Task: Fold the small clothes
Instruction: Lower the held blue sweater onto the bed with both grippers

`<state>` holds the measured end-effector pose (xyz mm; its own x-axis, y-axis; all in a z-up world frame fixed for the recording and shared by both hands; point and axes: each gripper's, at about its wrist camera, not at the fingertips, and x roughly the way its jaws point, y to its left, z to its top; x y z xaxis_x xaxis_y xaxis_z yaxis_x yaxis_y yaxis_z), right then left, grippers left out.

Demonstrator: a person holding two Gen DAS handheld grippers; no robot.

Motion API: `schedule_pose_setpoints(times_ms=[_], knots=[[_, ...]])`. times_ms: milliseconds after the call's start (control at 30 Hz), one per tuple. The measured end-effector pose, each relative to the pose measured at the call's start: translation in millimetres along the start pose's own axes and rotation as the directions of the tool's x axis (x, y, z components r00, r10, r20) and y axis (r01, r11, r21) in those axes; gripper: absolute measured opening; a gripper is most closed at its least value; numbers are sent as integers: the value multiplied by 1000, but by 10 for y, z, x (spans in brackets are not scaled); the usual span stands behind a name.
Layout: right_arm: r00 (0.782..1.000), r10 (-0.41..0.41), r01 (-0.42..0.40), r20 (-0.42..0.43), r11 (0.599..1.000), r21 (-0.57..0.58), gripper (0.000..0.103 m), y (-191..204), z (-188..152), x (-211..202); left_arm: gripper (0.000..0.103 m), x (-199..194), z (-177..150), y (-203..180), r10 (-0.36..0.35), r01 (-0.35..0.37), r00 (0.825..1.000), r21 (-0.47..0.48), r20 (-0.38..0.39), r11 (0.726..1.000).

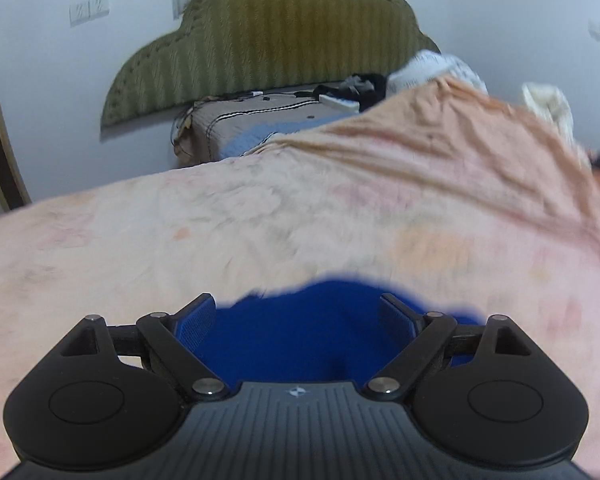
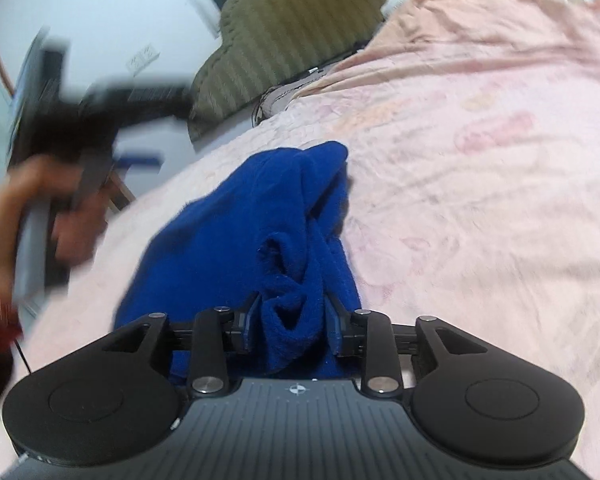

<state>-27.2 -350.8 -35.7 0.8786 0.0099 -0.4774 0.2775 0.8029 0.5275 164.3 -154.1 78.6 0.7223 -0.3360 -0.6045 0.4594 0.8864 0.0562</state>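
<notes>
You are working on a bed (image 2: pixel 480 160) under a pink sheet, with a green headboard (image 1: pixel 268 40) against the wall at its far end. The blue garment (image 2: pixel 240 232) lies on the near part of the bed, well short of the headboard, bunched and rumpled with a ridge of loose folds running up its middle. By the look of it, no neat fold is finished; the cloth needs spreading flat and folding over, so most of the job remains.

There is no basket or bin in view, so nothing to report as held in one. A small heap of dark things sits on the mattress near the headboard, too blurred to name.

Your right gripper (image 2: pixel 290 328) has a hump of the garment between its fingers; the jaws stand partly apart, and I cannot tell whether the pads press on the cloth. Your left gripper (image 1: pixel 298 320) is wide apart over the garment's edge, its fingers clear of the fabric. In the right wrist view your left hand (image 2: pixel 40 208) appears blurred, off the near-left side of the bed.
</notes>
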Motion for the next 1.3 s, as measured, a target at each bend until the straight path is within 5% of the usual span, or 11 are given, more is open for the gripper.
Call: schedule_pose_setpoints(times_ms=[167,233,300,533,600,667,733,800,900,1133,1300], knots=[[996,84,-80,-28,988,135,37,-223,36,-2,89,-392,-668,-20,33,-32,999,80,-2,996],[998,49,-45,-39,994,97,14,-179,53,31,89,-512,-865,-4,39,-38,999,77,-13,996],[999,16,-15,-30,999,40,9,-105,77,57,89,-605,-1049,2,30,-27,999,80,-25,996],[996,-74,67,-53,989,-133,8,-18,98,-30,89,-779,-1350,-54,-49,59,996,145,-72,988],[995,-80,72,-52,989,-130,18,-23,92,-117,89,-804,-1326,41,-66,73,995,99,-71,992],[996,-80,75,-38,991,-114,48,-52,127,-176,89,-797,-1310,200,-82,83,994,15,-68,996],[997,-69,66,-20,991,-114,65,-86,163,-200,90,-736,-1307,393,-110,103,991,-95,-76,990],[998,-30,26,-56,996,-87,66,-148,198,-165,90,-655,-1340,601,-183,158,979,-229,-92,960],[992,41,-46,-117,998,-40,66,-241,214,-69,95,-500,-1432,868,-352,294,934,-437,-58,850],[964,174,-189,-201,981,-54,49,-152,272,191,98,-217,-1469,908,-597,532,800,-527,56,663],[955,227,-221,-193,974,54,29,-165,264,389,93,-135,-1445,786,-627,574,775,-502,79,647]])
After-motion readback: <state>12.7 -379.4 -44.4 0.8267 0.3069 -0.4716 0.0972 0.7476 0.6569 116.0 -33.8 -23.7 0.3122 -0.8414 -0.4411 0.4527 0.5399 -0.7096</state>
